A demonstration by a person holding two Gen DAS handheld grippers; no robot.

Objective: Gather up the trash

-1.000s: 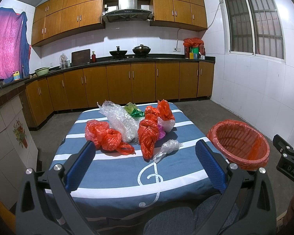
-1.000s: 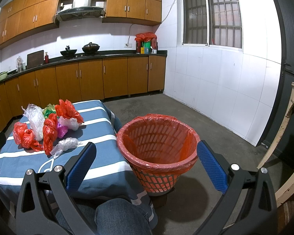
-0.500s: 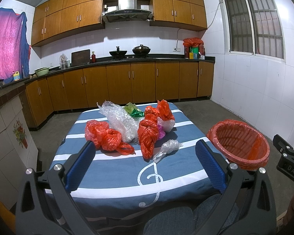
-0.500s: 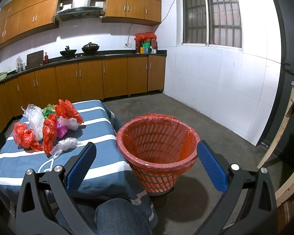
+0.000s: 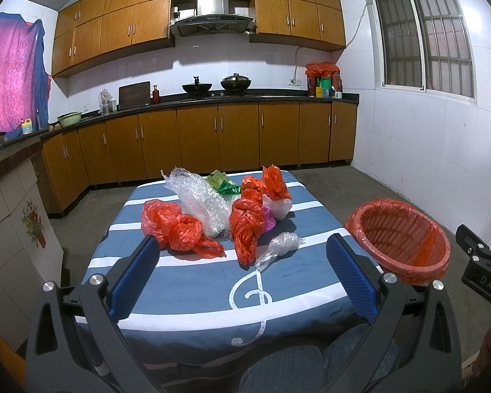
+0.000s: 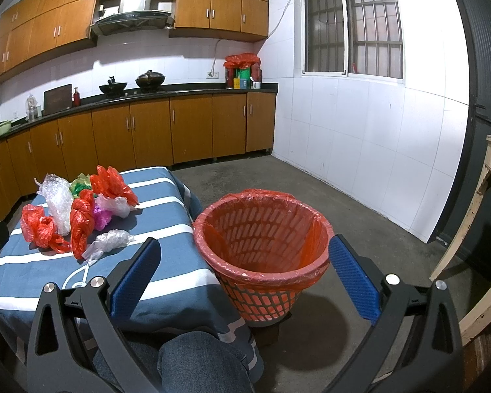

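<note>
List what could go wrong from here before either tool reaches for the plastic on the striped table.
1. The red bags, bubble wrap and white bag lie bunched and touching, so pinching one may drag its neighbours off the table.
2. The small clear bag is thin and crumpled; the open left tool could slip off it.
3. The lined basket stands beside the table on a small block, so a careless drop might tip it.

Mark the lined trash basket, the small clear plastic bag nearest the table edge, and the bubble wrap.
Trash basket [image 6: 262,245]: right wrist view, inner wall of the red liner.
Small clear plastic bag [image 5: 280,244]: left wrist view, its crumpled middle.
Bubble wrap [image 5: 201,203]: left wrist view, centre of the bundle.
</note>
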